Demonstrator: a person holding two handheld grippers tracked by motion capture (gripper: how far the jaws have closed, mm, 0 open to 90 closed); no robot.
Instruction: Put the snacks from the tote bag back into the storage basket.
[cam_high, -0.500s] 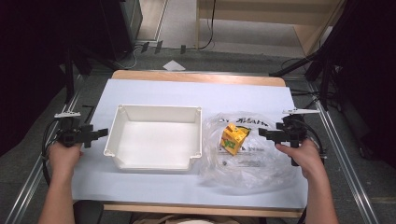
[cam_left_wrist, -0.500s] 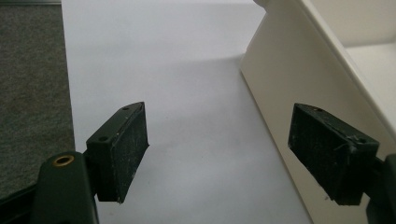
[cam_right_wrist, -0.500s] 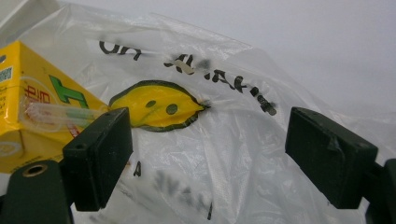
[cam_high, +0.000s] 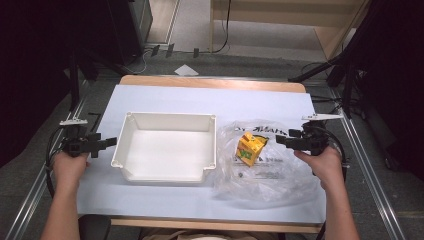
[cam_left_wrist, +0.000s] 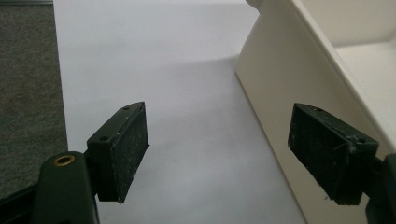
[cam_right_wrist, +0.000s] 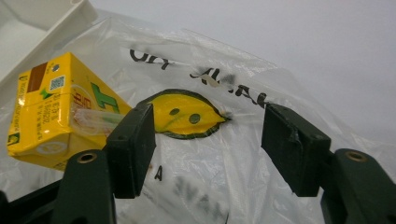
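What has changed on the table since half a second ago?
Nothing visibly moved. The left gripper sits open beside the white tray, the right gripper open at the plastic bag with the yellow carton inside; neither holds anything.

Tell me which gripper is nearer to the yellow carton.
The right gripper: it is just beside the yellow carton, at the edge of the clear plastic bag, jaws open. The left gripper is beyond the white tray, at its far side.
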